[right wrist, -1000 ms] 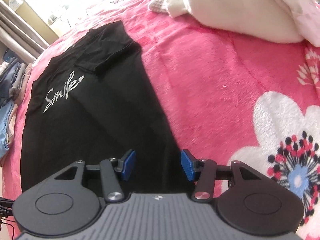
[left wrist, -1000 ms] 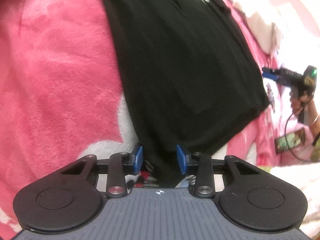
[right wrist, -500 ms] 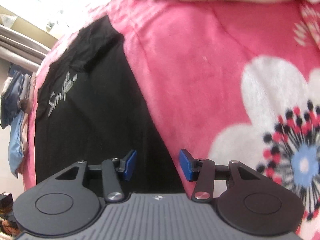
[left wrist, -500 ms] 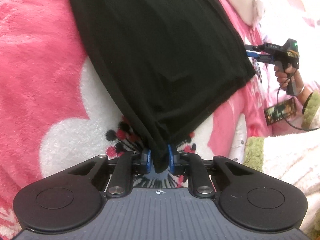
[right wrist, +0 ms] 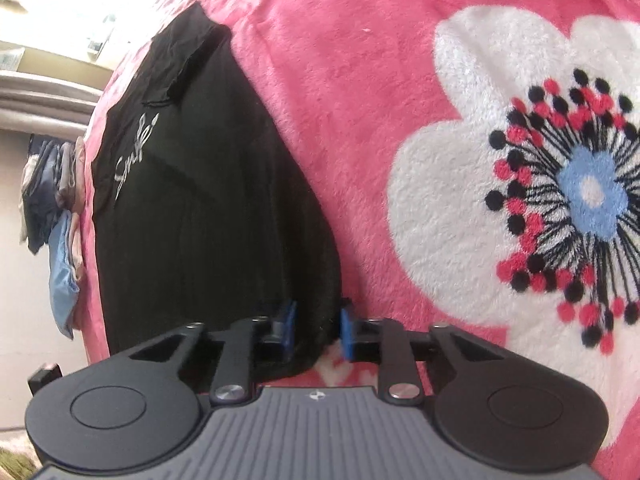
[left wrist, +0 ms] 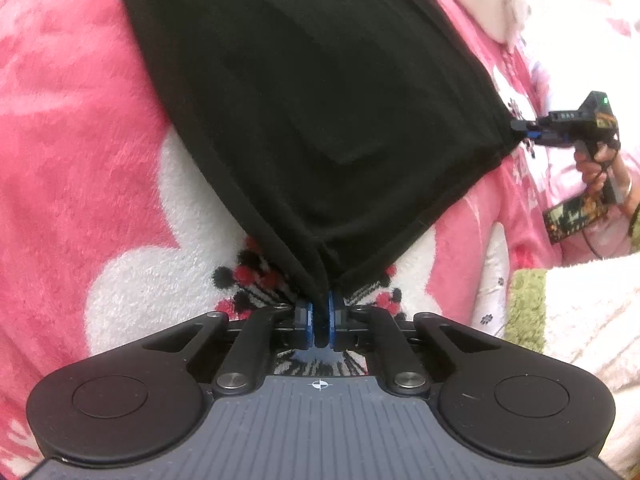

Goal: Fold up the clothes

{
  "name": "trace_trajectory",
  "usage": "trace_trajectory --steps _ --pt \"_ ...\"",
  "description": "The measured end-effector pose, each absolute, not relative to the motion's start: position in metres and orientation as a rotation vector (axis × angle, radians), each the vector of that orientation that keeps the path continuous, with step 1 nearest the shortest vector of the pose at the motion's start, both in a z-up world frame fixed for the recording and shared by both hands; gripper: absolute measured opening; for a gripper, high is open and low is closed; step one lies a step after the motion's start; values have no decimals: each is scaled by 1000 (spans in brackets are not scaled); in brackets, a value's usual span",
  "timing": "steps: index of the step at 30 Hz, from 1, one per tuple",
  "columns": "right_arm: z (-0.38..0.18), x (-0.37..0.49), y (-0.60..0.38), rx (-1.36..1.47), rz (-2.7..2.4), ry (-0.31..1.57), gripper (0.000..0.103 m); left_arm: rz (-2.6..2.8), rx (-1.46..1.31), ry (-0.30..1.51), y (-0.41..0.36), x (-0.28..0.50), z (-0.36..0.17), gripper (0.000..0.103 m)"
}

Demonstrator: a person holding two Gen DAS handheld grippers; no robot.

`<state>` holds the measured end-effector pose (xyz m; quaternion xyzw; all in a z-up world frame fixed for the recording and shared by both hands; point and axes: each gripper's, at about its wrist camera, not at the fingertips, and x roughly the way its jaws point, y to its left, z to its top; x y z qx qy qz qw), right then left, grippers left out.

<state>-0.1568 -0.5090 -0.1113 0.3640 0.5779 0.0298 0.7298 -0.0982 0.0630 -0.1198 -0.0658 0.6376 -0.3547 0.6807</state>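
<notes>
Shirt (left wrist: 320, 100) is lying on the pink blanket (left wrist: 72, 140). Left tongs (left wrist: 319, 322) are pinching its bottom corner; right tongs (right wrist: 316, 330) are straddling the opposite corner, still slightly spread.

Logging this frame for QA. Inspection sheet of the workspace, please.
Surface: pink floral blanket, plush.
Job's things: black T-shirt lying flat, silver script print.
Clutter: white pillow; pile of clothes beyond the blanket's edge.
Grippers: left tongs shut on one hem corner; right tongs part open, straddling the other corner, pads not closed.
Cables: black cable trailing from the right handle.
Surroundings: hand on that handle; bright window, washed out.
</notes>
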Motion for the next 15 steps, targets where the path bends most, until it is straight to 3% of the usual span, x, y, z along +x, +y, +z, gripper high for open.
trace_trajectory --steps 1,3,15 --pt "-109 -158 -506 788 76 1269 8 -806 -129 1417 62 -99 -117 5" --pt "-105 -160 -502 763 89 1259 6 -821 -116 1398 62 -98 -112 4" --pt "-58 -133 -495 747 154 1033 5 -793 -189 1243 83 -58 -75 3"
